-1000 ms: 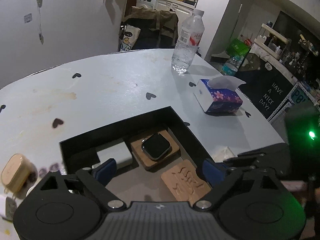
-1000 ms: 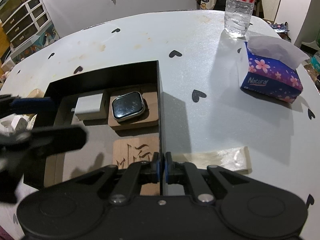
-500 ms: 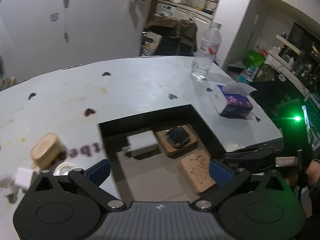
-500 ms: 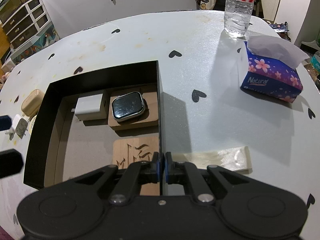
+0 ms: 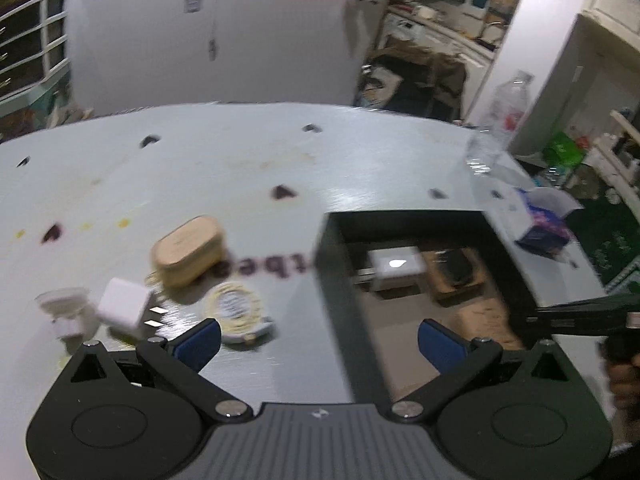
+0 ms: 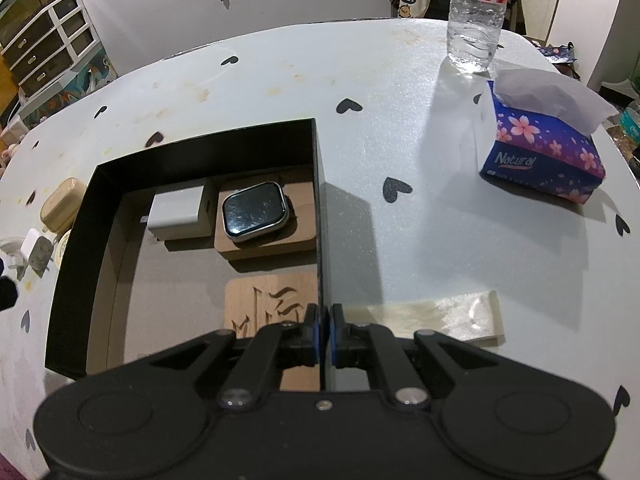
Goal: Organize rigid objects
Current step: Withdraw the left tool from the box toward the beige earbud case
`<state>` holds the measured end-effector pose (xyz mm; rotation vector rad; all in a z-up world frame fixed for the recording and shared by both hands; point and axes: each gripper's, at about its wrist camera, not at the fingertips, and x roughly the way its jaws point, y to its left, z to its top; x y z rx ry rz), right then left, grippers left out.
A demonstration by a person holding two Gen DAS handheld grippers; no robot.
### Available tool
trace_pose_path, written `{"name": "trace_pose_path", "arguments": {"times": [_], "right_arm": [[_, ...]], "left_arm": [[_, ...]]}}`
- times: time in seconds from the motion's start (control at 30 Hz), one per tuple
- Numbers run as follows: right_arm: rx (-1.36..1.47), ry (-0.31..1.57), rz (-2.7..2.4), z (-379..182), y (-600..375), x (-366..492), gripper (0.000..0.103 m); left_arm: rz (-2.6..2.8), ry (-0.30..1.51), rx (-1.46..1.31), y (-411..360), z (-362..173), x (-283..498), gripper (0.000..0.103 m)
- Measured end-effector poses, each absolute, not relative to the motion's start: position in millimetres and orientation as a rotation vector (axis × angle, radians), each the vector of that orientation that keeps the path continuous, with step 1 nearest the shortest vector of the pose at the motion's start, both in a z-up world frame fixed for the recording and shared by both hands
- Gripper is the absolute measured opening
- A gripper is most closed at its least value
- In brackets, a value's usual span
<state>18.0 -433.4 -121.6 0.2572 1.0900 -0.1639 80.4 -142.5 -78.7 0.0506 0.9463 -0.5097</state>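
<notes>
The left claw (image 5: 318, 338) was spread wide and held nothing, hovering above the white table (image 5: 240, 168). In its blurred view, the left wall of the black box (image 5: 336, 304) ran between the blue fingers (image 5: 198, 342). Just ahead of the left finger lay a round tin (image 5: 238, 312), a white plug (image 5: 126, 308) and a tan case (image 5: 190, 250), all outside the box. Inside the box, a white block (image 5: 394, 268) and a watch (image 5: 460, 266) on a wooden stand were smeared by motion. The right claw (image 5: 592, 314) entered at the frame's right edge, mostly cut off.

In the right wrist view, the right claw (image 6: 323, 338) was pinched shut on the box's right wall (image 6: 320, 216). Inside the box (image 6: 80, 280), a carved wood tile (image 6: 272, 304) lay just left of the fingers, partly hidden by them. Farther in sat the watch (image 6: 254, 210) on its stand (image 6: 268, 244), with a white charger (image 6: 178, 216) touching its left side. The case (image 6: 60, 204) and plug (image 6: 36, 250) lay outside the left wall. A tissue box (image 6: 544, 152) and bottle (image 6: 476, 12) stood well apart on the right.
</notes>
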Motion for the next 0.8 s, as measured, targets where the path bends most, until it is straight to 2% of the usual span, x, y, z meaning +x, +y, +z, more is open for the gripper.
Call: {"name": "trace_pose_path", "arguments": {"times": [0.23,0.37,0.63,0.8], "right_arm": [[0.258,1.090,-0.165,-122.1,-433.4,18.0,0.005],[0.259,1.090,-0.165,-122.2,-433.6,18.1,0.005],[0.265,1.090,-0.168,-124.2,-434.0,17.7,0.005],[0.265,1.090,-0.168,-124.2,-434.0,17.7,0.006]], "left_arm": [[-0.368,0.971,0.053,-120.2,-100.7,116.3,0.103],[-0.290,0.988,-0.036,-110.5,-104.4,142.0,0.103],[-0.176,1.078,-0.219,-116.1,-114.9,188.6,0.103],[-0.132,1.089,-0.212,-124.6,-120.5,201.1,0.103]]}}
